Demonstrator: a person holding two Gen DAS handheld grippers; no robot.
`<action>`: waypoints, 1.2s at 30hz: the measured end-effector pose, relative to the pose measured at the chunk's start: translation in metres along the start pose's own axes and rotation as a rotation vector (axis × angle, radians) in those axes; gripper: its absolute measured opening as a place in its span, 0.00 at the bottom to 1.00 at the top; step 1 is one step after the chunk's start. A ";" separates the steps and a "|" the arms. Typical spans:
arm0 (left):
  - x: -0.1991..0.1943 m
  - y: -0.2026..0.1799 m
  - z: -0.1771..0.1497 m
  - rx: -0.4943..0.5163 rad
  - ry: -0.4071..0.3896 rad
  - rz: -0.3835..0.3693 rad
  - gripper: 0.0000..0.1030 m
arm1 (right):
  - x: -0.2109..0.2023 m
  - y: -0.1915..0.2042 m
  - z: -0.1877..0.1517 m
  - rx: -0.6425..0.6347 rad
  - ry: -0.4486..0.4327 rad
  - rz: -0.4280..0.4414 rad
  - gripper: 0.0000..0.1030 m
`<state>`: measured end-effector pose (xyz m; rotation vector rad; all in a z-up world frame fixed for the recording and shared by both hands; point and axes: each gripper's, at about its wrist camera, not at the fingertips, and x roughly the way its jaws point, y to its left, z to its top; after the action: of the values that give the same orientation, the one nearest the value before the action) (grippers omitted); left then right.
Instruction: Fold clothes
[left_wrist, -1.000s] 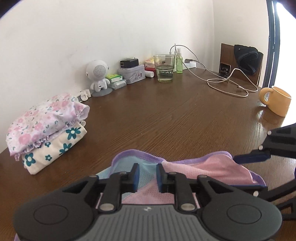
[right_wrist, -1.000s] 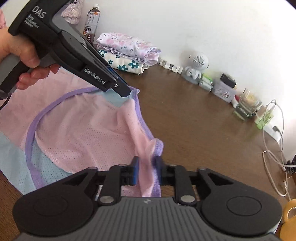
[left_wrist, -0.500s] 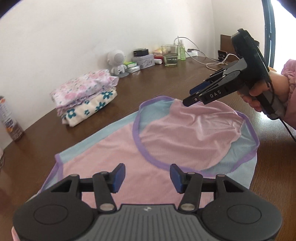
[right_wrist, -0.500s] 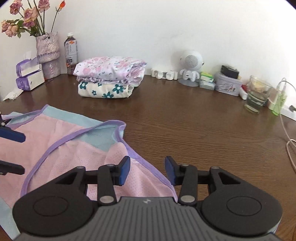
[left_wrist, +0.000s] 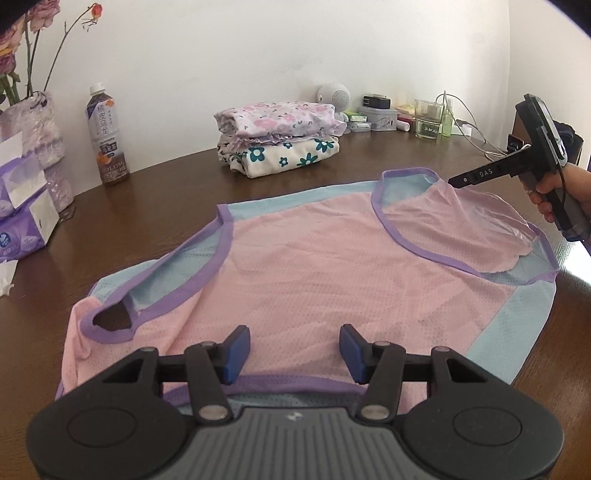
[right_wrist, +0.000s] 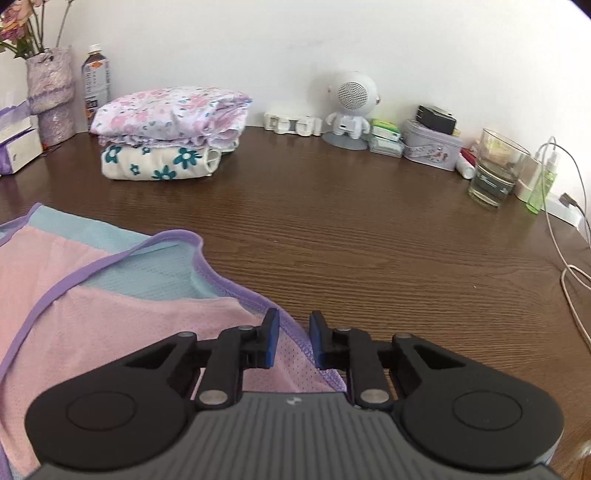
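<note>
Here, a pink mesh shirt (left_wrist: 314, 266) with purple trim lies flat.

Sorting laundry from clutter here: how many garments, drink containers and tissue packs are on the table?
Garments: 3 (pink mesh top, pink floral folded piece, teal-flower folded piece)
Drink containers: 2 (tea bottle, glass)
Tissue packs: 2 ()
Total: 7

I read "DAS" in white on the side of my right gripper (left_wrist: 452, 181), "OOLONG" on the brown label of the tea bottle (left_wrist: 107, 136), its other characters too small for me
</note>
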<state>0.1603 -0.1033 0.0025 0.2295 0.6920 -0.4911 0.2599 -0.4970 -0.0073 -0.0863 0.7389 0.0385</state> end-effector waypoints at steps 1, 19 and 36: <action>0.000 0.000 -0.001 -0.007 -0.003 -0.003 0.52 | 0.000 -0.004 0.000 0.023 0.002 0.000 0.20; -0.003 0.005 -0.011 -0.063 -0.054 0.004 0.54 | 0.027 0.022 0.026 0.016 0.020 0.022 0.07; -0.005 0.018 -0.015 -0.138 -0.073 0.006 0.54 | -0.051 -0.026 -0.042 0.087 -0.006 -0.053 0.26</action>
<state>0.1575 -0.0808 -0.0048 0.0834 0.6509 -0.4420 0.1955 -0.5271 -0.0025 -0.0228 0.7314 -0.0444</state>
